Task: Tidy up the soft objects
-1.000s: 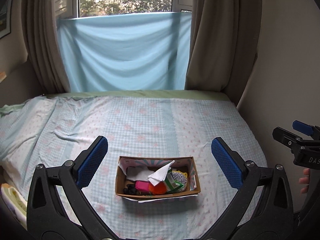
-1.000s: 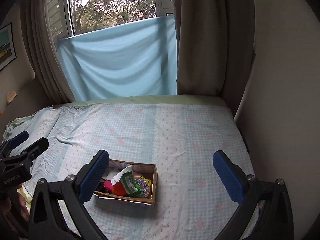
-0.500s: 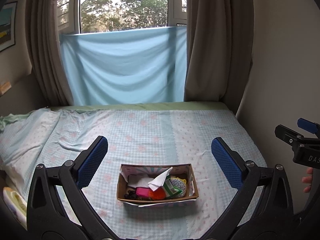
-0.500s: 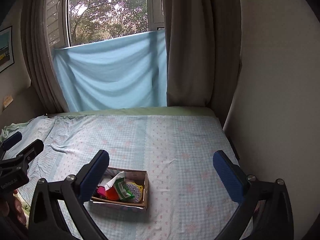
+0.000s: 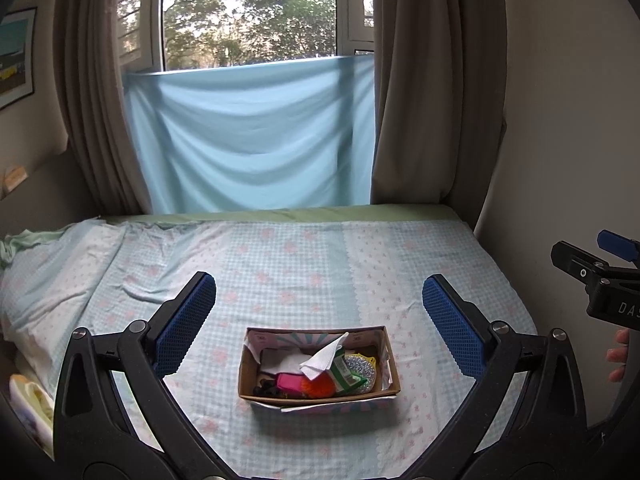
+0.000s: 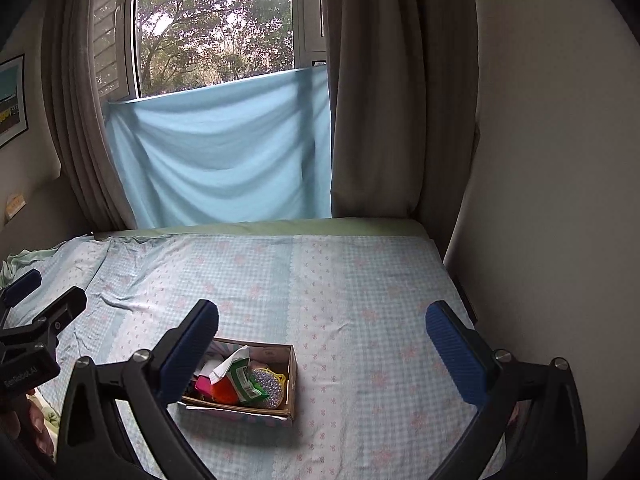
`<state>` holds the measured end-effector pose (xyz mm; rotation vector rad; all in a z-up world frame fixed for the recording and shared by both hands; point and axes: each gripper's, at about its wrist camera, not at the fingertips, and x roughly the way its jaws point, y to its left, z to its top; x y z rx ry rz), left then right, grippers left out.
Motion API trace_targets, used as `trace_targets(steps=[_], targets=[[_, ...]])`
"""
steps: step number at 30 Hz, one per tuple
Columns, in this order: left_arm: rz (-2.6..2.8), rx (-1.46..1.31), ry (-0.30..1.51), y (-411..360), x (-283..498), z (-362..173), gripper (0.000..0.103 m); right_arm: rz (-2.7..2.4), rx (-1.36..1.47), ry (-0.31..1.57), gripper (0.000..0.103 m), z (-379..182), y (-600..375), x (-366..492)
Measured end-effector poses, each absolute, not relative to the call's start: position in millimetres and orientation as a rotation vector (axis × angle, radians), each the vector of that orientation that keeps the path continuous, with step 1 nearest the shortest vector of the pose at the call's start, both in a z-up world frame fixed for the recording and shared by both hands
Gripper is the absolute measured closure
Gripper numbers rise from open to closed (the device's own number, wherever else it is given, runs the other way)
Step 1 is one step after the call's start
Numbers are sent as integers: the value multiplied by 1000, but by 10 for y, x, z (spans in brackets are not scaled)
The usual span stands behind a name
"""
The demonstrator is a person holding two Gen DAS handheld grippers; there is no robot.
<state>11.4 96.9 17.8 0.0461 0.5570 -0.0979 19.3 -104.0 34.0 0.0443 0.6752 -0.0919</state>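
A small cardboard box stands on the bed near its front edge; it also shows in the right wrist view. It holds a white tissue, a green packet, an orange spiky ball, a pink item, a silver sparkly round and dark pieces. My left gripper is open and empty, above and behind the box. My right gripper is open and empty, right of the box.
The bed has a checked blue sheet with pink flowers, rumpled at the left. A wall runs along its right side. A blue cloth and brown curtains hang at the window behind.
Both grippers have pulled back and tilted up: more of the window shows, and the box sits lower and smaller in both views. Both stay open.
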Motion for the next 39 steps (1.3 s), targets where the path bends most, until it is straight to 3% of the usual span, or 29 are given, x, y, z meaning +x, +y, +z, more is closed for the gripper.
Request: trace_targets(steps=[39], targets=[[-82,39,526,912,145,216,0,-91,29,652,0,389,-1117,316]])
